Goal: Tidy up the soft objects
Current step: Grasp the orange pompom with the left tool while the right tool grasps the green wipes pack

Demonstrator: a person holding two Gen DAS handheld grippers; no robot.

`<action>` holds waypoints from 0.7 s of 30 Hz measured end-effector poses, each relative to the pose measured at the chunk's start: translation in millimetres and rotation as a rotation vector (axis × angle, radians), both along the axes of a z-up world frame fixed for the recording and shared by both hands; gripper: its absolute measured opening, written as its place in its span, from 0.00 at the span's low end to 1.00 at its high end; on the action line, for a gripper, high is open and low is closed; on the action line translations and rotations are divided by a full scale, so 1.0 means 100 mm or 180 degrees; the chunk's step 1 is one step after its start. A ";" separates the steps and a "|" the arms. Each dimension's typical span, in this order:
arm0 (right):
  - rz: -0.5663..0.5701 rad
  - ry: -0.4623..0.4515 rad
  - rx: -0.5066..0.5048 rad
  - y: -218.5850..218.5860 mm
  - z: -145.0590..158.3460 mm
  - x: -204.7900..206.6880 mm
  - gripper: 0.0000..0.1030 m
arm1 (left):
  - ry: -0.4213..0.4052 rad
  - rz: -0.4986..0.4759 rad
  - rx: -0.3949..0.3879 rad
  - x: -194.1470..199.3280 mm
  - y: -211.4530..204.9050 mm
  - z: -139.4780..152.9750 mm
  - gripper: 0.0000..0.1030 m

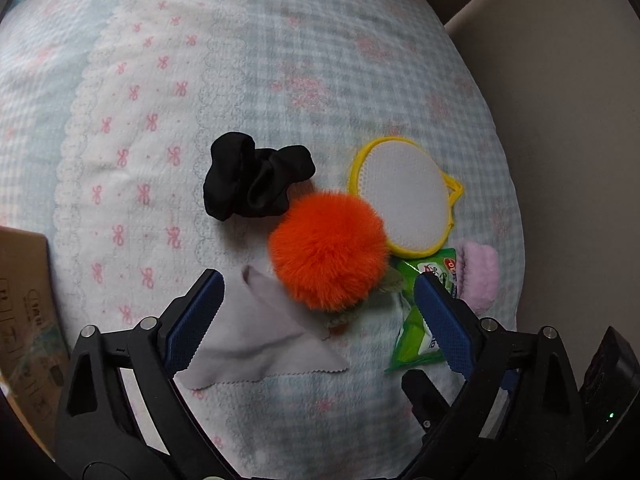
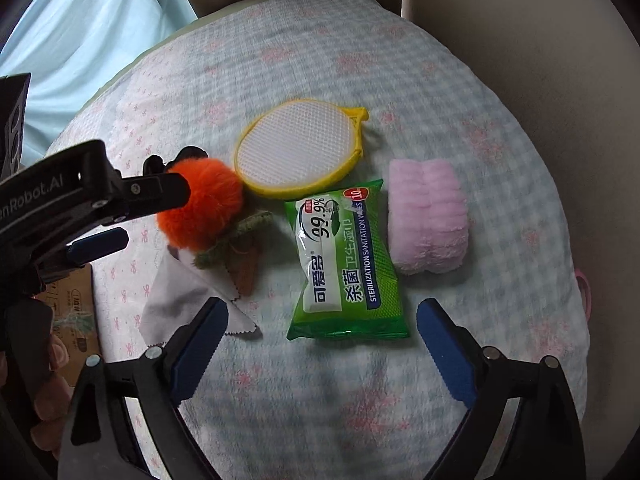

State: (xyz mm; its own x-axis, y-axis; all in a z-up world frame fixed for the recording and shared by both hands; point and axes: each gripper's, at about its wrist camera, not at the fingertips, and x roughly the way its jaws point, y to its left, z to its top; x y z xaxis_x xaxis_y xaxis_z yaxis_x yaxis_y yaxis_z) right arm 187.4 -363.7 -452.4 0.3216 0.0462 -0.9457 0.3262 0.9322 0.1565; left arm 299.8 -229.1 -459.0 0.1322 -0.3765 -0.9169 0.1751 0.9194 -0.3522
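Several soft items lie on a checked blue-and-pink cushion (image 1: pixel 280 80). An orange pompom (image 1: pixel 328 250) sits between a black scrunchie (image 1: pixel 256 178) and a yellow-rimmed mesh pad (image 1: pixel 404 196). A grey cloth (image 1: pixel 256 336) lies under the pompom's near side. My left gripper (image 1: pixel 318 312) is open just above the pompom and cloth. In the right wrist view a green wipes pack (image 2: pixel 346 258) lies in the middle, with a pink fluffy band (image 2: pixel 428 216) to its right and a small green-and-brown plush (image 2: pixel 240 248) by the pompom (image 2: pixel 204 204). My right gripper (image 2: pixel 320 340) is open near the pack's near end.
A cardboard box (image 1: pixel 24 312) stands at the cushion's left edge. A beige sofa back (image 2: pixel 520 40) rises behind and to the right. A light blue sheet (image 2: pixel 92 20) lies at the far left. The left gripper's body (image 2: pixel 80 200) reaches in from the left.
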 end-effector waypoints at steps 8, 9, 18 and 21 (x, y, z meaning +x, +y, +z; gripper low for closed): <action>-0.0018 0.0114 -0.0146 -0.05 -0.36 0.20 0.86 | 0.0197 0.0080 -0.0085 0.07 -0.13 -0.40 0.71; -0.0008 0.0116 -0.0155 -0.05 -0.38 0.23 0.86 | 0.0205 0.0104 -0.0106 0.08 -0.13 -0.42 0.70; -0.0129 0.0148 -0.0265 -0.04 -0.46 0.39 0.57 | 0.0192 0.0211 -0.0159 0.17 -0.21 -0.48 0.37; -0.0159 0.0131 -0.0274 -0.02 -0.47 0.43 0.52 | 0.0188 0.0181 -0.0108 0.15 -0.25 -0.50 0.32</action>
